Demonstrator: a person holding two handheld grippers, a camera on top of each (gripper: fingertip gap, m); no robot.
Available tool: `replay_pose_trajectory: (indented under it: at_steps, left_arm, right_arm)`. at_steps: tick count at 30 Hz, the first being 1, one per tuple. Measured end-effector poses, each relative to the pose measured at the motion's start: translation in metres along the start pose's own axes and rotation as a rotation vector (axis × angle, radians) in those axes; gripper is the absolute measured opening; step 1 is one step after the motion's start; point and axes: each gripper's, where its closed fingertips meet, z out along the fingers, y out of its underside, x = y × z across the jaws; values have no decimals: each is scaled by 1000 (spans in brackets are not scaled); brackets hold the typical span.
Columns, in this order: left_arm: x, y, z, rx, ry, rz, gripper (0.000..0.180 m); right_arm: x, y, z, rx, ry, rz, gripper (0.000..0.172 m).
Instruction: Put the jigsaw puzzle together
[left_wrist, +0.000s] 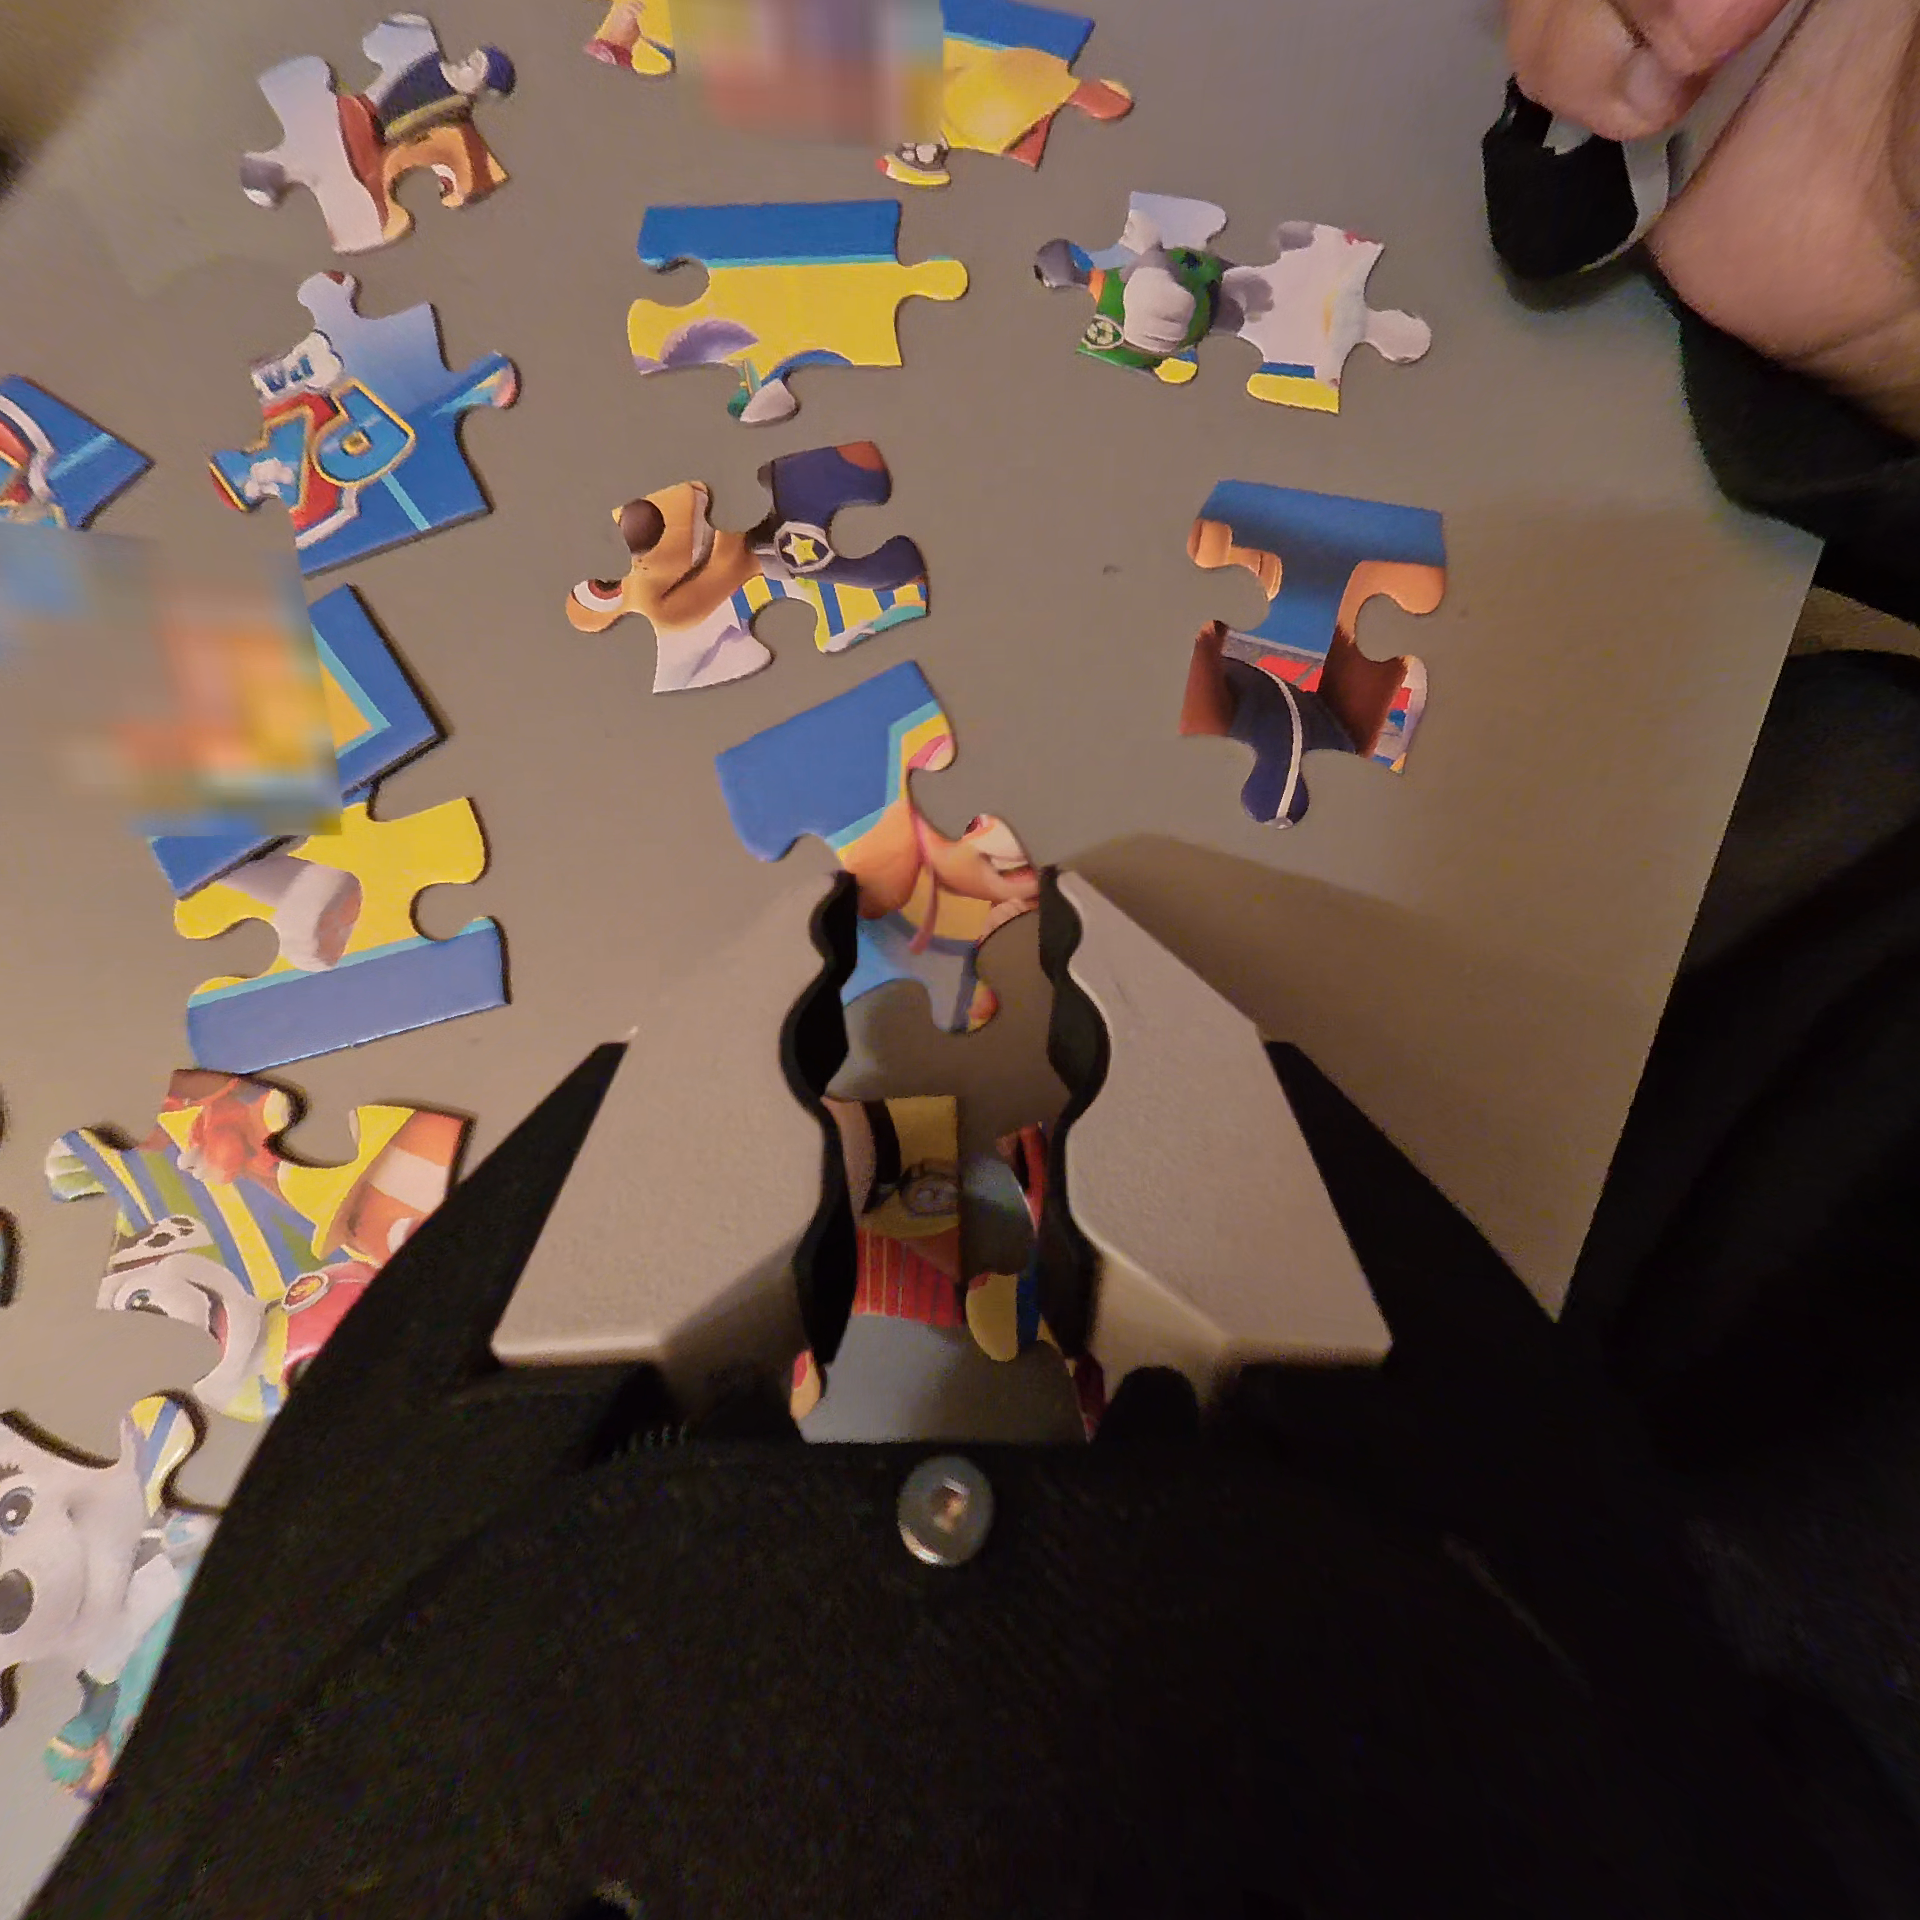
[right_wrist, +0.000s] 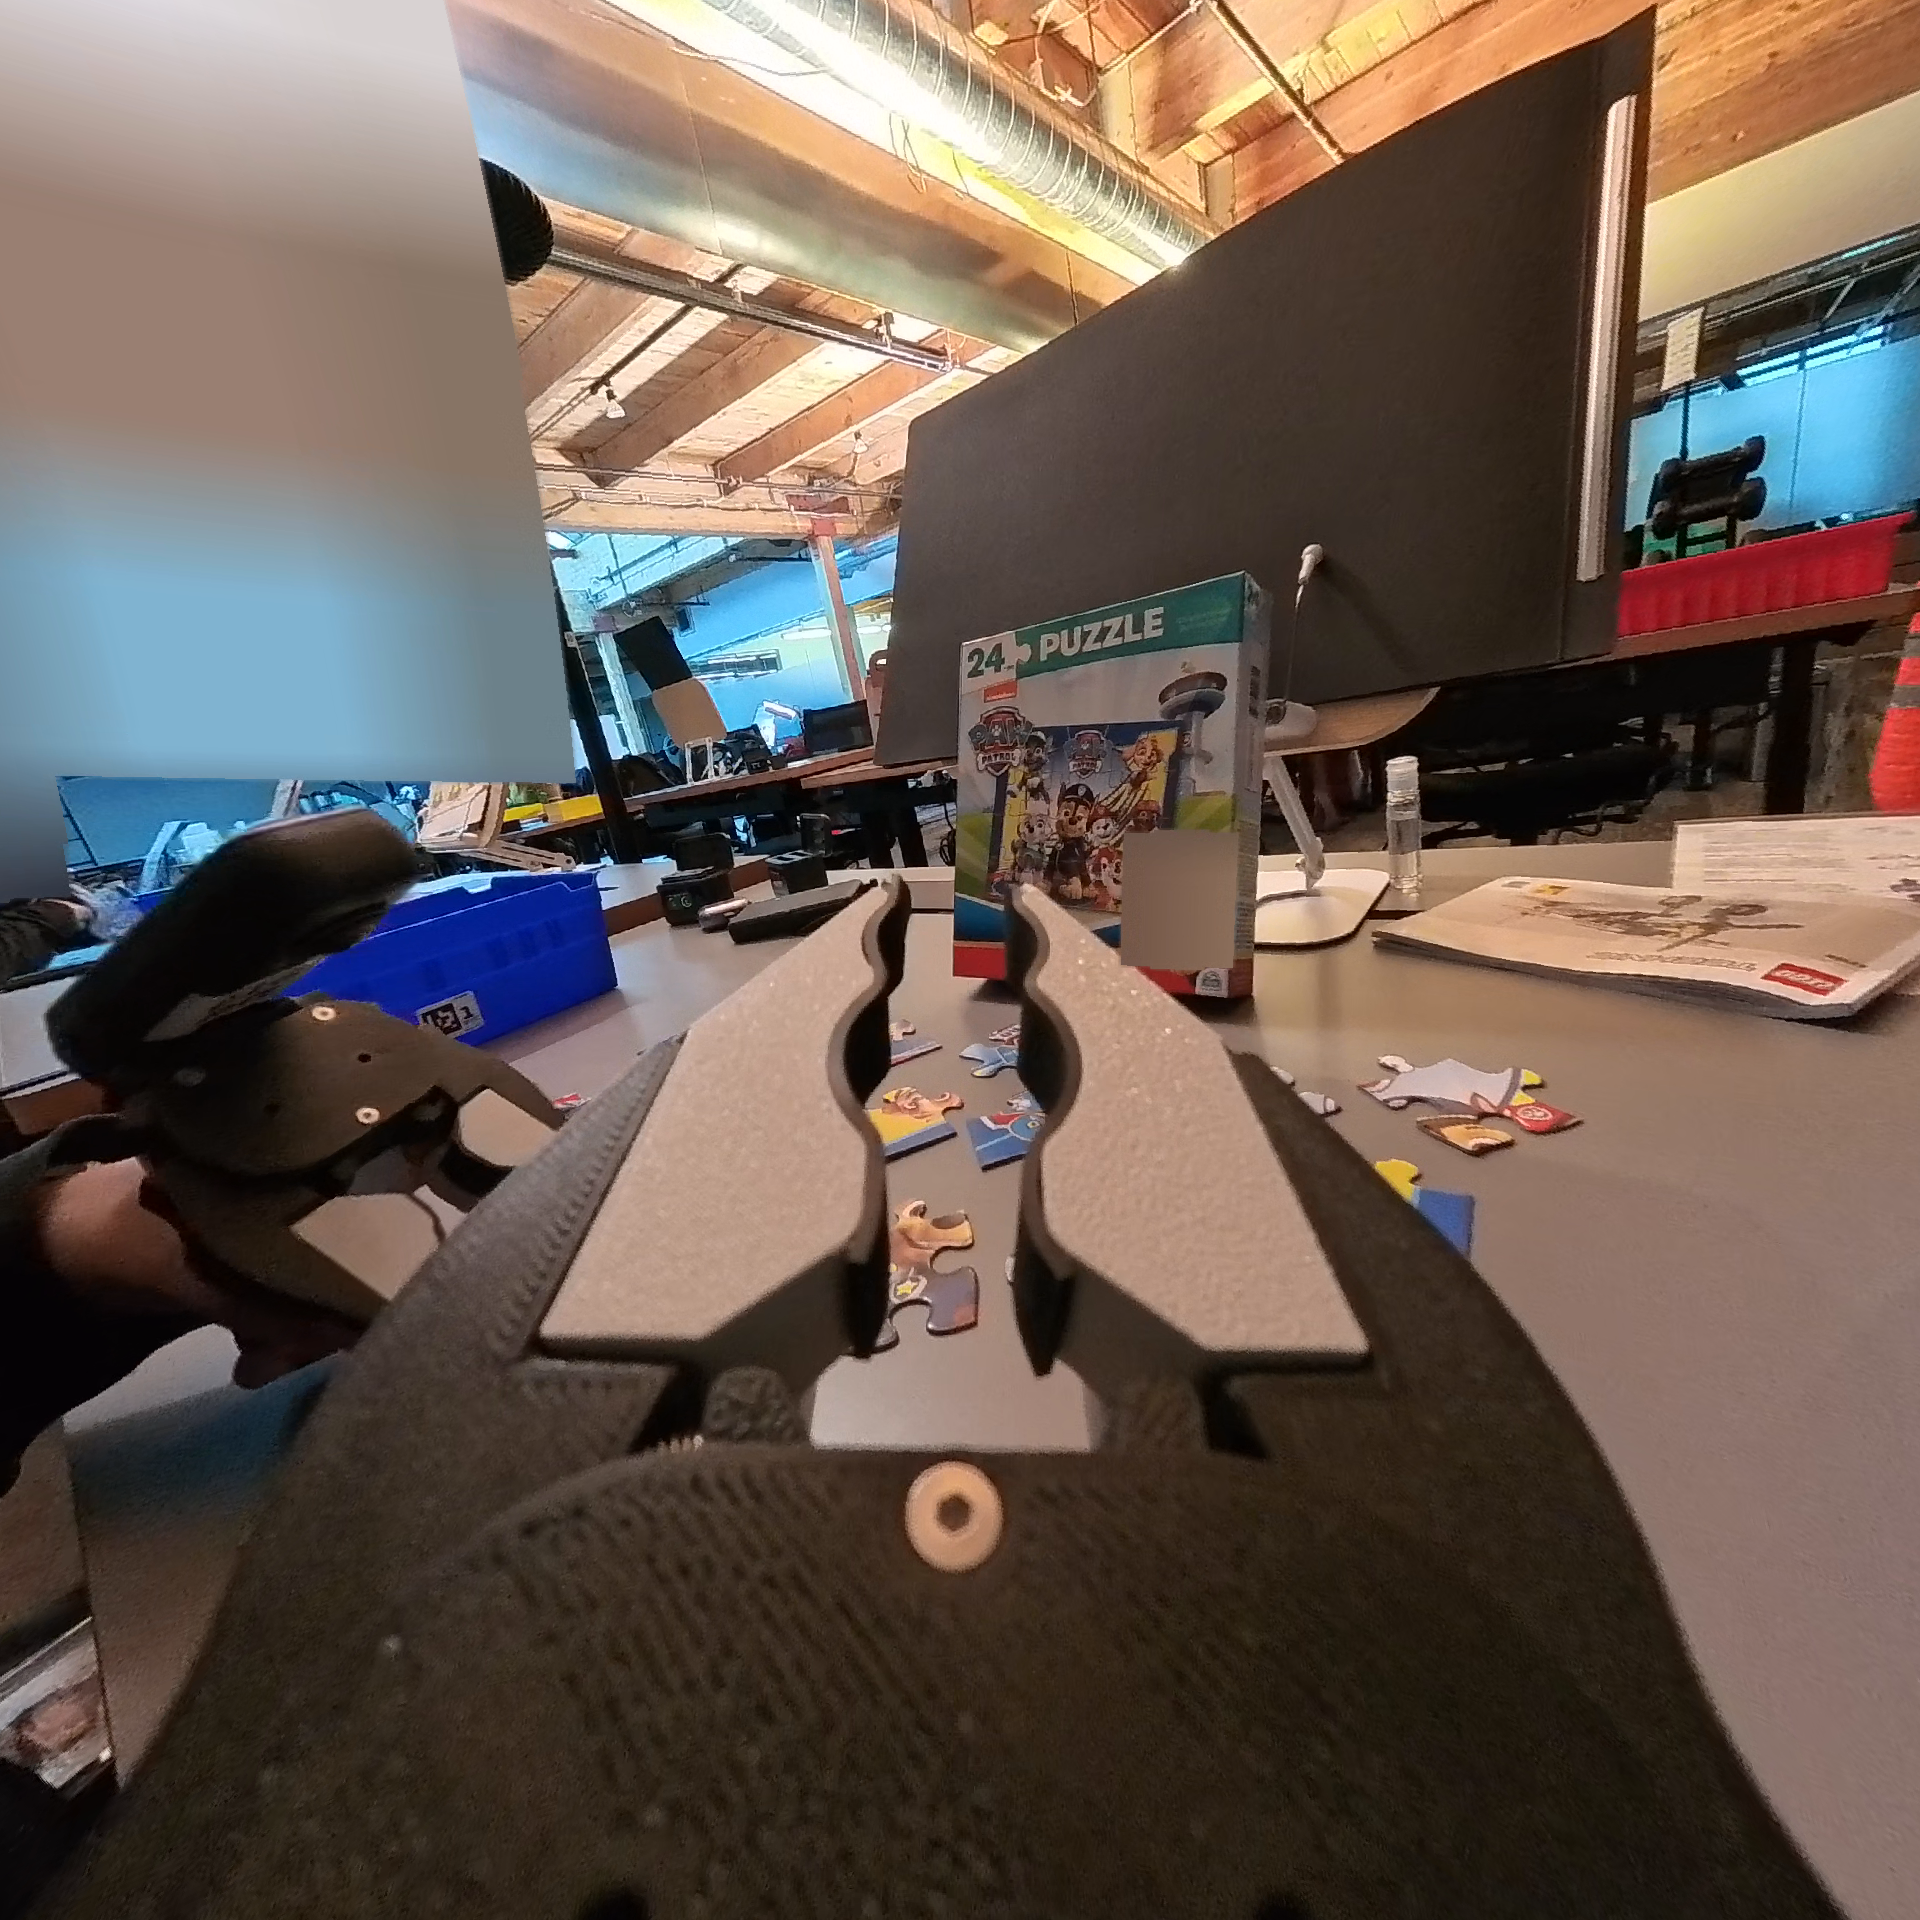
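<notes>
Puzzle pieces (left_wrist: 800, 301) lie scattered, unjoined on the table (left_wrist: 1091, 582); left hand-held gripper (left_wrist: 945, 883) straddles one piece (left_wrist: 831, 769) ungripped, right hand-held gripper (right_wrist: 954, 904) parted, empty.

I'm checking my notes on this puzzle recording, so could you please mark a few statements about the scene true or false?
1. Loose puzzle pieces lie scattered on the grey table. True.
2. The puzzle box lies flat. False: it stands upright.
3. The right gripper holds a puzzle piece. False: nothing sits between its parted fingers.
4. A blue bin sits on the table. True.
5. A booklet lies right of the box. True.
</notes>
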Motion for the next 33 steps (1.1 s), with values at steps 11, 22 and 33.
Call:
replay_pose_trajectory:
  at_steps: [11,22,33]
  left_arm:
    - [-6,0,1,-10,-21,-41,60]
    - [-1,0,0,-11,-12,-41,44]
    - [-5,-3,-4,28,-32,-54,25]
  right_arm:
    - [0,0,0,0,-3,6,16]
    - [0,1,0,-2,-5,12,17]
    - [0,1,0,-2,-6,14,17]
